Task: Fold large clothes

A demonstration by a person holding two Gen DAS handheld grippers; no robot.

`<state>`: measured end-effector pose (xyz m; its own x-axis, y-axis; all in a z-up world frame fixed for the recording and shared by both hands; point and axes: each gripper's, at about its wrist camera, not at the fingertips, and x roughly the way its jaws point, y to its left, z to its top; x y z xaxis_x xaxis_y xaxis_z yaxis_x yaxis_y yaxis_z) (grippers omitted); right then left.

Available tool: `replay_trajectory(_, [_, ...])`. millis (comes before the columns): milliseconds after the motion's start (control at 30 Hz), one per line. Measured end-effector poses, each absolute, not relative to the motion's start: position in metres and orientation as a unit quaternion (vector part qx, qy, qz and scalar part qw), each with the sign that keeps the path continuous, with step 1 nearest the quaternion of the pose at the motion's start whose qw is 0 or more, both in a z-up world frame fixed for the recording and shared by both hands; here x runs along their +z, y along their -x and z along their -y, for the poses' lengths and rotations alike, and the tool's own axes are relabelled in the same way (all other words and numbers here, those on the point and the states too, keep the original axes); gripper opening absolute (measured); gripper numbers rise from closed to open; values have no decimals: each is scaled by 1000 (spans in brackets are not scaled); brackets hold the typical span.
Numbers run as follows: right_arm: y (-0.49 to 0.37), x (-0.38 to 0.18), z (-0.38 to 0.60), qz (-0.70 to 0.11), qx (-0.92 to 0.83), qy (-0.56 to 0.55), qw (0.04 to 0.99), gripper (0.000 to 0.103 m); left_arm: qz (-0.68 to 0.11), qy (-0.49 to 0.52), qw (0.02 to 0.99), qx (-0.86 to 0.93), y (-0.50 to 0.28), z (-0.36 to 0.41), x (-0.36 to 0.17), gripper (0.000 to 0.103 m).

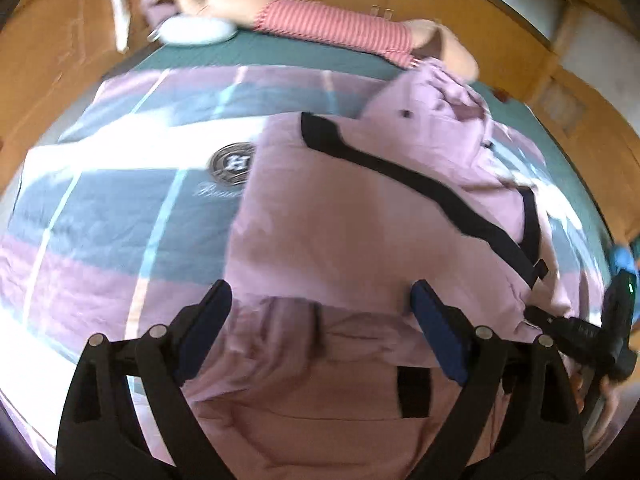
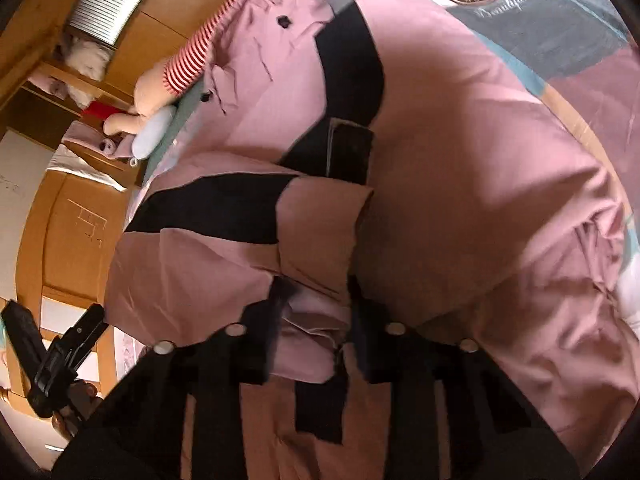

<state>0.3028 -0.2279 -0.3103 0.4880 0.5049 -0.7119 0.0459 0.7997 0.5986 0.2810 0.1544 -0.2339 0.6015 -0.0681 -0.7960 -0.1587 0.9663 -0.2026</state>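
Pink garment [image 1: 352, 216] with black bands, lying half-folded on the patterned quilt [image 1: 100, 208]. Risk: the bunched edge could slip from the right gripper [image 2: 316, 312] and the fold fall open. Its jaws are pinched on a wad of that fabric. Left gripper [image 1: 320, 316] spread wide above the cloth, holding nothing.

Bedspread [image 2: 580, 52]: round emblem [image 1: 233, 163] printed near its middle, large "H" legible at centre; ring lettering unreadable. Script word "Beautiful" [image 2: 501, 5] directly beneath emblem, readable in right wrist view only.
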Motion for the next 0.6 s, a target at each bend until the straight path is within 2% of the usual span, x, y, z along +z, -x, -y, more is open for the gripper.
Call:
replay_trajectory(33, [-302,-301,228,-468,141,-276,828,8,-449,141,882,25,-281,-163,-234,92])
replay_trajectory(200, [-297,-252,258,-370,41,-228,900,5,-456,172,873,14,-279,-167,-238,95])
replay_trajectory(400, [-305,-267,266,-394,-7,-215,894,7,-484,241,840,-48,-279,-165,-264,97])
replay_trajectory(433, [-305,-269,265,-401,-17,-208,892,16,-488,245,836,-50,-281,-164,-269,97])
replay_trajectory(467, [-303,-269,268,-403,-23,-206,891,36,-491,247,834,-50,-282,-163,-273,97])
replay_trajectory(500, [-301,-268,269,-402,-24,-209,891,53,-496,245,832,-45,-284,-161,-278,97])
replay_trajectory(533, [-298,-267,271,-397,-23,-217,892,80,-498,242,831,-40,-285,-160,-280,97])
replay_trajectory(600, [-298,-266,271,-398,-5,-221,890,84,-501,225,836,-16,-285,-156,-285,97])
